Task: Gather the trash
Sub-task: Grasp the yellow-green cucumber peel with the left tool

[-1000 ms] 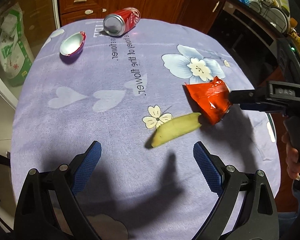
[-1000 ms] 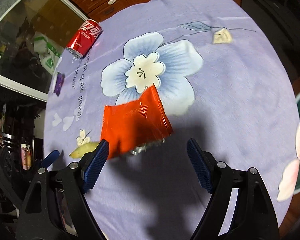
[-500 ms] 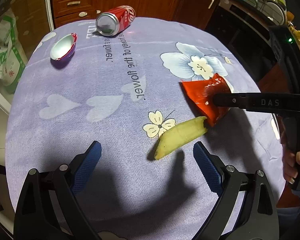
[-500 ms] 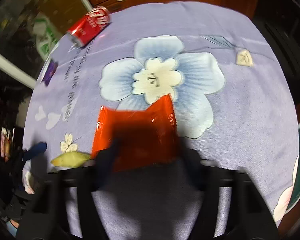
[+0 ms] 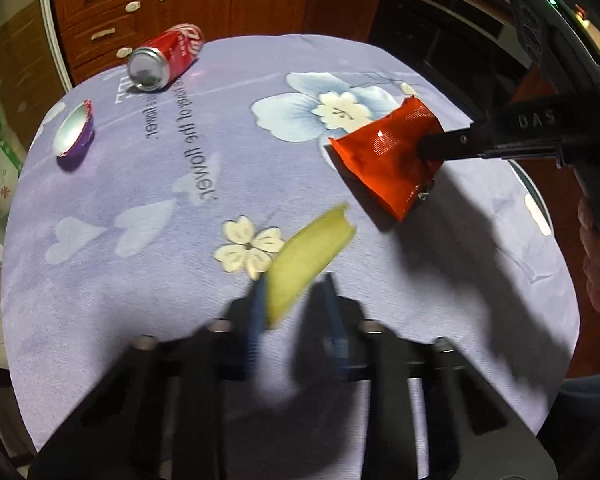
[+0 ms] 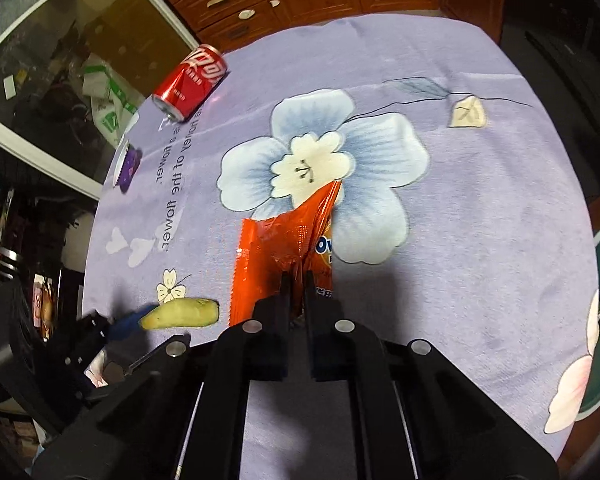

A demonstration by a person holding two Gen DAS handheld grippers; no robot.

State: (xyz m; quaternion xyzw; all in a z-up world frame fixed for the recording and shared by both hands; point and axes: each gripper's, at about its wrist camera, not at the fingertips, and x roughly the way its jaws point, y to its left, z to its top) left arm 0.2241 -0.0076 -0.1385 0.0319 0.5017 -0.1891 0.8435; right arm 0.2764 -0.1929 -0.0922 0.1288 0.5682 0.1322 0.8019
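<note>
Red wrapper (image 6: 276, 256), lilac floral tablecloth (image 6: 480, 200), red can (image 6: 190, 82)

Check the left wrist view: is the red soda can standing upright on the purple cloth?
No. The red soda can lies on its side near the far edge of the purple cloth, its silver end facing the camera.

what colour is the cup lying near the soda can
The small cup is purple outside, silvery-white inside with a red rim; clearest in the left wrist view.
</note>
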